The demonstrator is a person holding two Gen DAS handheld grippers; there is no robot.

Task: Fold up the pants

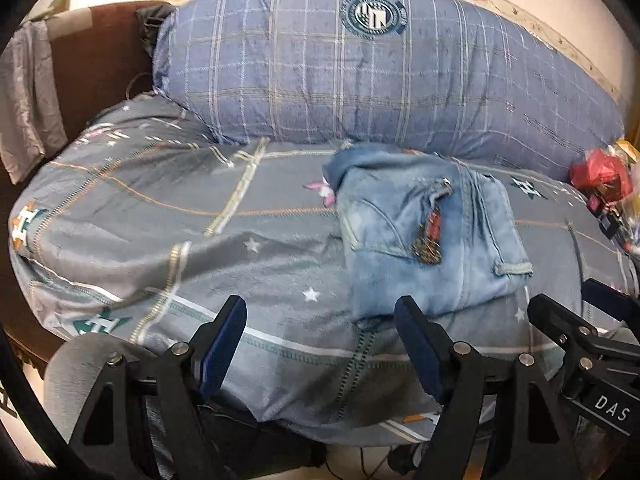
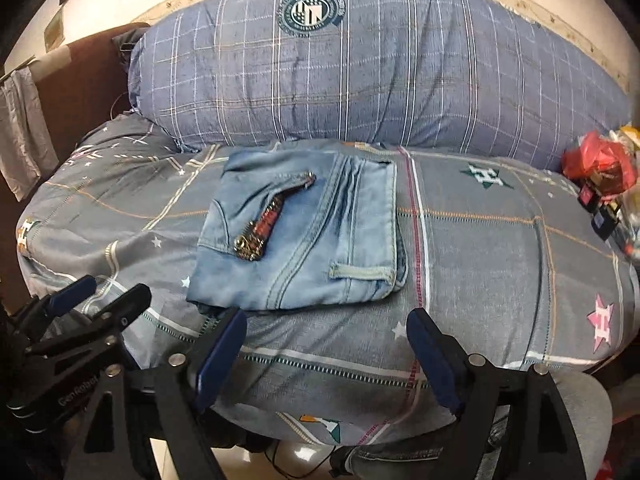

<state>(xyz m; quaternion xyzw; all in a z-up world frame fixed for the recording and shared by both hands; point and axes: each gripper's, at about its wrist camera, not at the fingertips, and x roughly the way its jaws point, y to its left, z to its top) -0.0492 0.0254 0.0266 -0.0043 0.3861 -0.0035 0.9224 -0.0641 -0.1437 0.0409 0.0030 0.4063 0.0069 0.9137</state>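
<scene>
Light blue denim pants (image 1: pixel 432 232) lie folded into a compact rectangle on the grey patterned bed cover (image 1: pixel 168 216), with a dark red decorated patch on top. They also show in the right wrist view (image 2: pixel 304 232), near the middle of the bed. My left gripper (image 1: pixel 320 316) is open and empty, held above the bed's near edge, just short of the pants' front edge. My right gripper (image 2: pixel 326 328) is open and empty too, just in front of the folded pants. The right gripper shows at the right of the left wrist view (image 1: pixel 576 312); the left gripper shows at the left of the right wrist view (image 2: pixel 100 292).
A large blue plaid pillow (image 1: pixel 360 72) lies along the far side of the bed. A red bag and small items (image 1: pixel 604 176) sit at the right edge. A brown headboard (image 1: pixel 92 64) with a grey cloth (image 1: pixel 24 92) stands at the left.
</scene>
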